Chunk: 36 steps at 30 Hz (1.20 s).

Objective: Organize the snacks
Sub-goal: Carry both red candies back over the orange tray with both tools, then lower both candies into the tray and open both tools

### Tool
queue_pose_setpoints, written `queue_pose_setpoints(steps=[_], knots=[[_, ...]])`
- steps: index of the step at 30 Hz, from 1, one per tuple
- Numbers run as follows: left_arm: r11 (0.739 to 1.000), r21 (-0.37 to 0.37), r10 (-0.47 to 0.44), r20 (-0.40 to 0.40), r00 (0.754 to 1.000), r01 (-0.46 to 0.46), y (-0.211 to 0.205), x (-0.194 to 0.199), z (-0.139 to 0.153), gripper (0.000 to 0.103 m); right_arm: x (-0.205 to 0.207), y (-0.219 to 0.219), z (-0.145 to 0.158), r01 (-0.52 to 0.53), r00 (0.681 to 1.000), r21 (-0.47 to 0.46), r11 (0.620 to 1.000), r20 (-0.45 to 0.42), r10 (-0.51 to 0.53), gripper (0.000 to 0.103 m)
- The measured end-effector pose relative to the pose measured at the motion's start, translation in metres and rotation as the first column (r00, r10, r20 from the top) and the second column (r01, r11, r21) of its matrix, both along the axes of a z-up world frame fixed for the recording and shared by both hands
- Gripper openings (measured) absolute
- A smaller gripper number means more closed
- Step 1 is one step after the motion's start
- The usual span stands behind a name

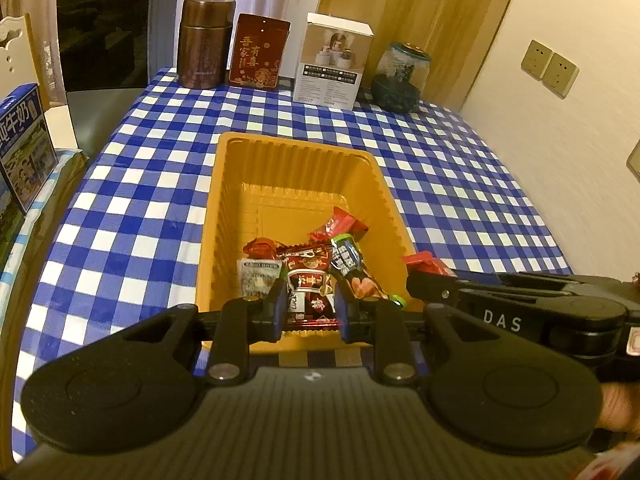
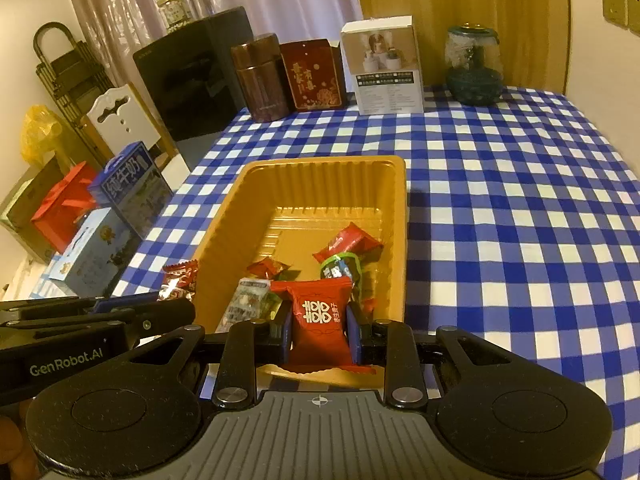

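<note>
A yellow plastic tray (image 1: 294, 168) (image 2: 320, 176) sits on the blue-and-white checked tablecloth and holds several wrapped snacks (image 1: 340, 224) (image 2: 348, 242). My left gripper (image 1: 310, 302) is shut on a dark red and white snack packet (image 1: 310, 294) above the tray's near end. My right gripper (image 2: 320, 330) is shut on a red candy packet with white characters (image 2: 320, 318), also above the tray's near end. The right gripper shows in the left wrist view (image 1: 416, 276) with its red packet (image 1: 424, 262) at the tray's right rim. The left gripper shows at the left of the right wrist view (image 2: 176, 300).
At the table's far edge stand a brown canister (image 1: 206, 42), a red tin (image 1: 260, 52), a white box (image 1: 332, 64) and a dark glass jar (image 1: 400, 76). Milk cartons and boxes (image 2: 132, 188) sit left of the table. A wall (image 1: 560, 140) lies to the right.
</note>
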<state>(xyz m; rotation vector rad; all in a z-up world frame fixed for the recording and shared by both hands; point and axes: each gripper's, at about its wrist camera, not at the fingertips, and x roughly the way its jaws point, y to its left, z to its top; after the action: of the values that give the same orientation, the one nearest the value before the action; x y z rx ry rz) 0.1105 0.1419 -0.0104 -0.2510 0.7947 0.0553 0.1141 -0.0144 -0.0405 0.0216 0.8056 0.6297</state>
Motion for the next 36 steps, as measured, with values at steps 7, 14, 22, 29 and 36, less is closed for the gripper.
queue_pose_setpoints(steps=[7,14,22,29,36], knots=[[1.0,0.001,-0.001,0.007,1.0,0.001,0.008,0.02,-0.001,0.022,0.017,0.009,-0.002,-0.003,1.0,-0.006,1.0,0.001,0.003,0.028],[1.0,0.003,0.0,0.007,1.0,0.0,0.015,0.033,-0.001,0.022,0.037,0.02,-0.003,-0.009,1.0,-0.009,1.0,0.005,0.009,0.028],[1.0,0.009,0.004,0.0,1.0,-0.004,0.029,0.057,-0.006,0.022,0.061,0.03,-0.004,-0.007,1.0,-0.014,1.0,0.011,0.007,0.028],[1.0,0.013,-0.004,-0.012,1.0,0.004,0.032,0.073,-0.014,0.022,0.078,0.035,-0.01,-0.003,1.0,-0.011,1.0,-0.001,0.003,0.028],[1.0,0.021,-0.016,-0.021,1.0,0.017,0.033,0.089,-0.02,0.022,0.091,0.041,-0.014,-0.001,1.0,-0.004,1.0,-0.012,0.001,0.028]])
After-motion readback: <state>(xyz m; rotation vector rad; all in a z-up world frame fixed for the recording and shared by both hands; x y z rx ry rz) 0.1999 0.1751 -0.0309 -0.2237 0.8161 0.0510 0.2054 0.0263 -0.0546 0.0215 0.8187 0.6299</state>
